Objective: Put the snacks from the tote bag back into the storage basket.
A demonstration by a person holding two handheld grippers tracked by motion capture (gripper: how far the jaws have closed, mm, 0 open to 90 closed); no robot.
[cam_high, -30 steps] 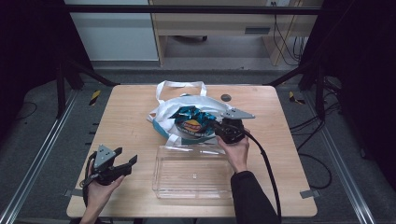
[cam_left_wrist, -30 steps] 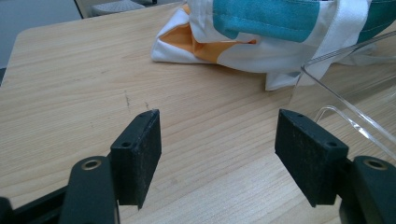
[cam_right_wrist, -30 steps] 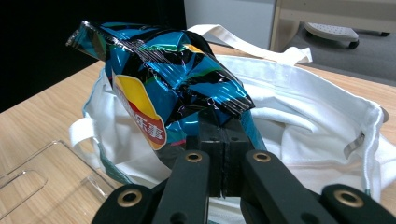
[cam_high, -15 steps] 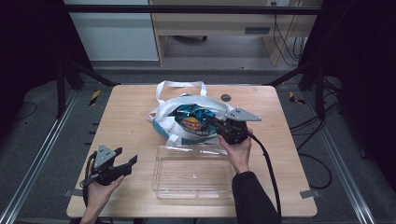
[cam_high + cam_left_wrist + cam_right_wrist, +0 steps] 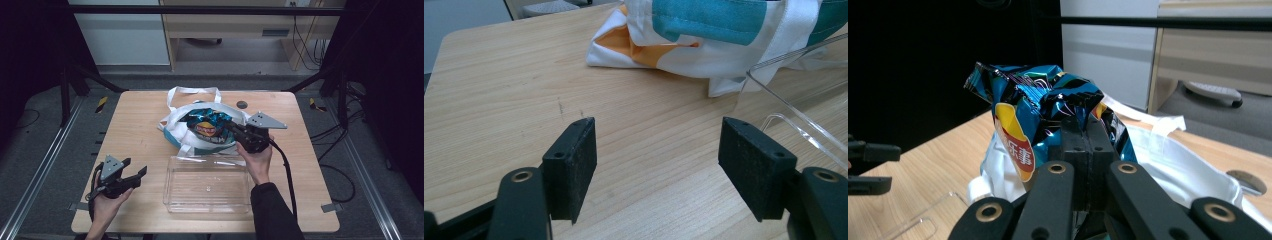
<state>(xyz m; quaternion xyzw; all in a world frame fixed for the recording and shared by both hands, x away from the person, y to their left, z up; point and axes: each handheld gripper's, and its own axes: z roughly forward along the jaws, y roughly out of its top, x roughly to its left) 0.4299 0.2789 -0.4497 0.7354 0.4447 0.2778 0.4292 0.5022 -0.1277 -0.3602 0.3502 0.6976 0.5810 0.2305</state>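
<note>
We're lifting the chip bag (image 5: 206, 126) out of the white-and-teal tote (image 5: 176, 129). Vs. a sec ago the pack is sitting higher in the tote's mouth, more of its blue foil and orange logo is showing, and the right gripper (image 5: 231, 127) has come up a bit w/ it. So, as we're reading it, the pull-out is underway but not done: the bag's lower part is still overlapping the tote's opening in the high view.

Right gripper: jaws are pinched tight together on the crumpled edge of the chip bag (image 5: 1040, 117), foil is bunching around the pads, and the pack is hanging upright off the grip.

Left gripper (image 5: 134, 176): we're holding it idle at the table's (image 5: 135, 120) near-left corner, jaws spread wide, nothing between them, pads (image 5: 574, 167) hovering just over the wood, pointing toward the tote (image 5: 724, 35) and the clear plastic bin (image 5: 207, 186).

The bin is sitting empty just in front of the tote, probably where the chips are going next.
</note>
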